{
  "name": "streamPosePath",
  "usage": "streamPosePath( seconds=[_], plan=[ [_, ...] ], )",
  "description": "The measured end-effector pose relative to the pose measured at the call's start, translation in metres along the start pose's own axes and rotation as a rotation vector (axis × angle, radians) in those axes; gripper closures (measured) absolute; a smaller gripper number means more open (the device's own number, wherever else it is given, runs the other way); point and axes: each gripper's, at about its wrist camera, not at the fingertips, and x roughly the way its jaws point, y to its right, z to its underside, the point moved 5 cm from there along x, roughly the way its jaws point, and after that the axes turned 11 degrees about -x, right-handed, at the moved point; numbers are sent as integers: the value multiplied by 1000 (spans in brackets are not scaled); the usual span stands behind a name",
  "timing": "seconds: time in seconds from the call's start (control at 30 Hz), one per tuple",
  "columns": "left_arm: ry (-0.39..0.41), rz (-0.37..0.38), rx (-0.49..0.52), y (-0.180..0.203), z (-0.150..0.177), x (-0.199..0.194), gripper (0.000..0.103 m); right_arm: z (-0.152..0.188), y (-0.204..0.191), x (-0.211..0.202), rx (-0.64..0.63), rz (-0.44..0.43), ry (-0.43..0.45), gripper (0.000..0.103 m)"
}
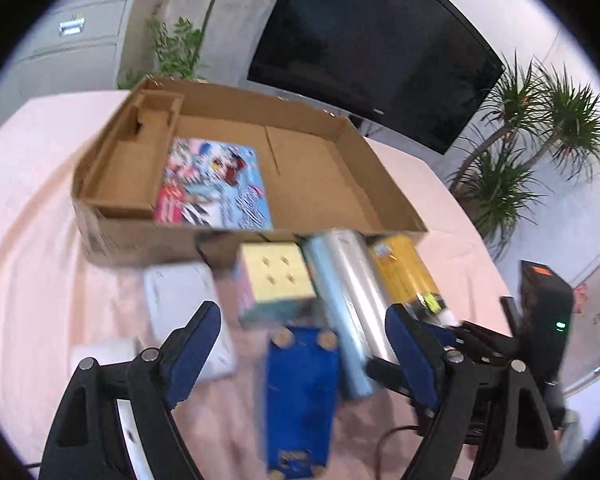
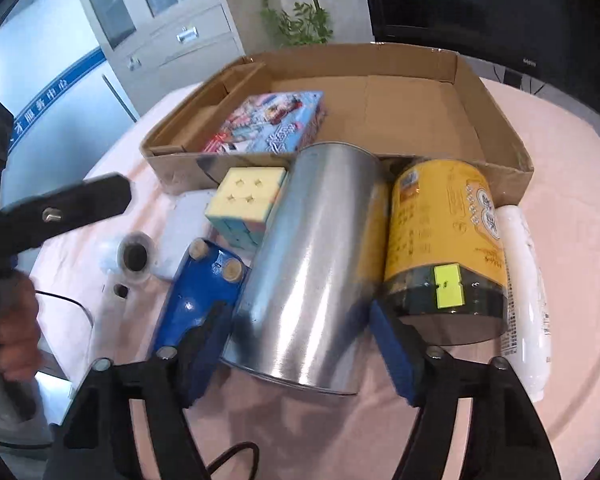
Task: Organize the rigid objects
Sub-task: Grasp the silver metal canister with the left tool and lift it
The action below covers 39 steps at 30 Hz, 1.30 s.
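Note:
A silver can (image 2: 316, 272) lies on its side on the pink cloth, and my right gripper (image 2: 300, 344) has its blue pads against both sides of the can's near end. Beside the can lie a yellow-labelled can (image 2: 444, 240), a white bottle (image 2: 524, 300), a pastel cube (image 2: 244, 200) and a blue toy with round wooden knobs (image 2: 196, 300). My left gripper (image 1: 304, 350) stands open above the blue toy (image 1: 300, 396), its pads clear of it; the cube (image 1: 274, 280) and silver can (image 1: 348, 312) lie just ahead. The left wrist view is blurred.
An open cardboard box (image 2: 496, 128) stands behind the items with a colourful printed carton (image 2: 272, 124) in its left half; the same box (image 1: 380, 184) fills the left wrist view. A white flat pack (image 2: 188, 224) and a white round-holed part (image 2: 134, 256) lie left. A person's hand (image 2: 12, 332) holds the left gripper.

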Motion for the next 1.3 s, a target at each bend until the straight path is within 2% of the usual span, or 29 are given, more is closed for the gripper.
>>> streamPosePath(
  seconds=[0.1,0.3,0.33,0.4,0.47,0.5,0.53,0.6,0.7,0.8,0.83,1.07,1.17,1.3],
  plan=[
    [-54,35,-19,4,16,1,19,7,-3,-1,4,2,7,32],
    [-259,165,-58,21,68,12,19,64,-16,-36,12,-86,-73,32],
    [-302,197,-78,24,79,16,19,75,-20,-43,10,-125,-97,31],
    [-385,251,-133,26,98,25,19,92,-25,-56,42,-288,-117,32],
    [-427,245,-153,26,112,33,19,101,-18,-62,87,-382,-117,32],
    [-438,239,-162,25,117,36,19,104,-10,-60,107,-385,-125,32],
    [-446,239,-177,23,118,39,19,107,0,-56,136,-375,-142,27],
    [-447,249,-215,19,116,43,19,110,14,-44,219,-453,-156,26],
    [-457,234,-225,14,114,51,19,105,7,-39,187,-495,-149,25],
    [-491,203,-219,15,117,59,19,101,-8,-24,190,-574,-172,24],
    [-499,198,-217,15,119,60,19,100,-14,-20,185,-587,-181,19],
    [-527,150,-185,20,118,64,20,94,-30,-9,175,-558,-206,12],
    [-568,114,-163,22,123,66,18,92,-44,-4,149,-517,-221,9],
    [-604,121,-183,22,124,69,17,91,-52,-4,137,-466,-226,9]
  ],
)
